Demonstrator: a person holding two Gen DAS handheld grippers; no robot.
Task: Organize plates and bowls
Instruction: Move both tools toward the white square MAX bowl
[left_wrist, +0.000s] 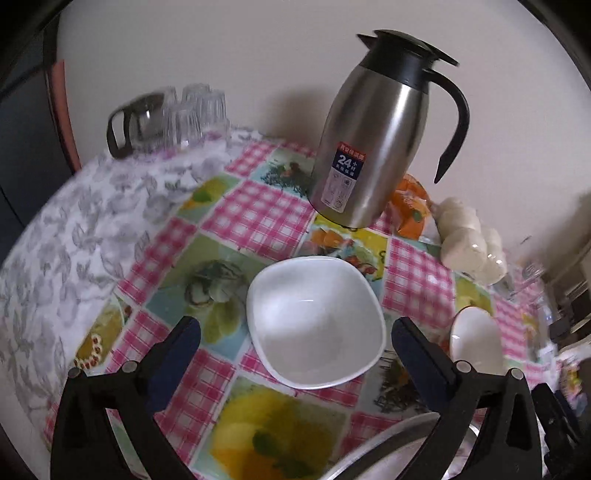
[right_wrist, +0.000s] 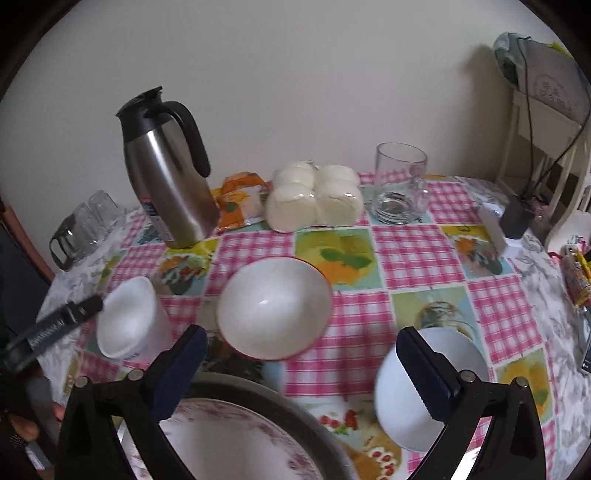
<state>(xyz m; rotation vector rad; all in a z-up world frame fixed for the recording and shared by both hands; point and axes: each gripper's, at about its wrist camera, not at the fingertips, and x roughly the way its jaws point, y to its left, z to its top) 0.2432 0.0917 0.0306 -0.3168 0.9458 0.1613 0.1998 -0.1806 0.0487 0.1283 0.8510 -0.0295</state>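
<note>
A white squarish bowl (left_wrist: 316, 319) sits on the patterned tablecloth, between and just ahead of my open left gripper (left_wrist: 295, 343); it also shows at the left of the right wrist view (right_wrist: 127, 319). A round white bowl with a red rim (right_wrist: 273, 306) stands ahead of my open right gripper (right_wrist: 301, 354); it shows at the right of the left wrist view (left_wrist: 476, 341). Another white bowl (right_wrist: 413, 402) lies by the right finger (right_wrist: 428, 373). A floral plate (right_wrist: 236, 439) on a metal plate (right_wrist: 295, 402) lies below the gripper.
A steel thermos jug (left_wrist: 373, 133) stands at the back, with an orange packet (right_wrist: 240, 199), wrapped white buns (right_wrist: 314, 199) and a glass mug (right_wrist: 400, 184) beside it. Upturned glasses (left_wrist: 188, 110) stand at the far left. A white chair (right_wrist: 535, 147) is at right.
</note>
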